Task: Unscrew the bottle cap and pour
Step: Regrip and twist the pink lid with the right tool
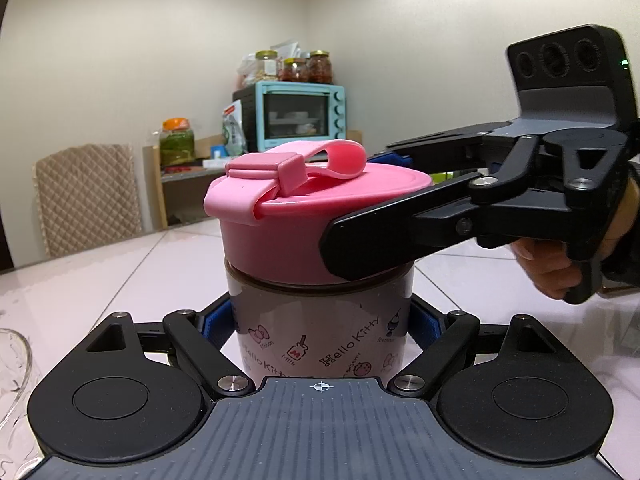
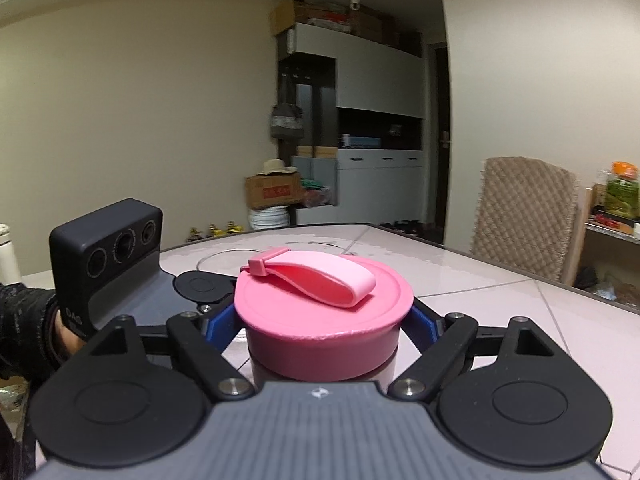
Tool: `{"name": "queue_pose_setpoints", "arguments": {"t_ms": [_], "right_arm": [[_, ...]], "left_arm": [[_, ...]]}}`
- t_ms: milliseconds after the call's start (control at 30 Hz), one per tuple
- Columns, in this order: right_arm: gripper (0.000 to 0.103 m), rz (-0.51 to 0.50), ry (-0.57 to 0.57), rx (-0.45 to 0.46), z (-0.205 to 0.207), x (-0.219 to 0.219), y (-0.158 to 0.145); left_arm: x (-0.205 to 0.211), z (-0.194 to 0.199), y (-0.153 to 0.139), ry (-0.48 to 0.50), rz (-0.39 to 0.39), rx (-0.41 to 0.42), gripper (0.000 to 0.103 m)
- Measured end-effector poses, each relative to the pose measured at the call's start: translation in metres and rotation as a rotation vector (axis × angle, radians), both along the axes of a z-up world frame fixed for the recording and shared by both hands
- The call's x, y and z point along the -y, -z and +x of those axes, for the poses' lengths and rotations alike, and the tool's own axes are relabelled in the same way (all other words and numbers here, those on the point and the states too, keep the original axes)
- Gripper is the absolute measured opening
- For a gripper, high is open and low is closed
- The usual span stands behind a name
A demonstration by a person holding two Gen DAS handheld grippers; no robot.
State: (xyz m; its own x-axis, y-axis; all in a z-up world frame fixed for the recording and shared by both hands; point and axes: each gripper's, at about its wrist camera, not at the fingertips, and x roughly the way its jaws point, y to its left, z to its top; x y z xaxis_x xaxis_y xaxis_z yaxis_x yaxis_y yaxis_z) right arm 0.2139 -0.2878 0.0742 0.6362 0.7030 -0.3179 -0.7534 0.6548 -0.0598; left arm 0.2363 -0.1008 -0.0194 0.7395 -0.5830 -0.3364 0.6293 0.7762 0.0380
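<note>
A bottle (image 1: 320,332) with a cartoon print stands on the white tiled table (image 1: 100,280). It wears a wide pink cap (image 1: 280,232) with a pink carry loop (image 2: 320,276) lying across the top. My left gripper (image 1: 320,320) is shut on the bottle's body, a blue pad on each side. My right gripper (image 2: 324,316) comes in from the right in the left wrist view and straddles the cap. Its blue pads (image 2: 222,320) sit right at the cap's rim on both sides and do not visibly press on it. A hand (image 1: 552,268) holds that tool.
A clear glass vessel (image 1: 12,380) stands at the left edge beside the left gripper. A padded chair (image 2: 524,216) is at the table's far side. Behind it a shelf holds a blue toaster oven (image 1: 300,114) and jars (image 1: 178,140).
</note>
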Motion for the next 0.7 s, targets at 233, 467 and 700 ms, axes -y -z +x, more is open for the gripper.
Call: {"name": "queue_pose_setpoints", "arguments": {"t_ms": [233, 467, 700], "right_arm": [[0.092, 0.014, 0.208, 0.044, -0.032, -0.011, -0.002], [0.092, 0.047, 0.320, 0.067, -0.050, -0.030, 0.007], [0.092, 0.041, 0.403, 0.051, -0.043, -0.046, 0.019]], "left_arm": [[0.000, 0.000, 0.000, 0.000, 0.000, 0.000, 0.090], [0.000, 0.000, 0.000, 0.000, 0.000, 0.000, 0.090], [0.000, 0.000, 0.000, 0.000, 0.000, 0.000, 0.090]]}}
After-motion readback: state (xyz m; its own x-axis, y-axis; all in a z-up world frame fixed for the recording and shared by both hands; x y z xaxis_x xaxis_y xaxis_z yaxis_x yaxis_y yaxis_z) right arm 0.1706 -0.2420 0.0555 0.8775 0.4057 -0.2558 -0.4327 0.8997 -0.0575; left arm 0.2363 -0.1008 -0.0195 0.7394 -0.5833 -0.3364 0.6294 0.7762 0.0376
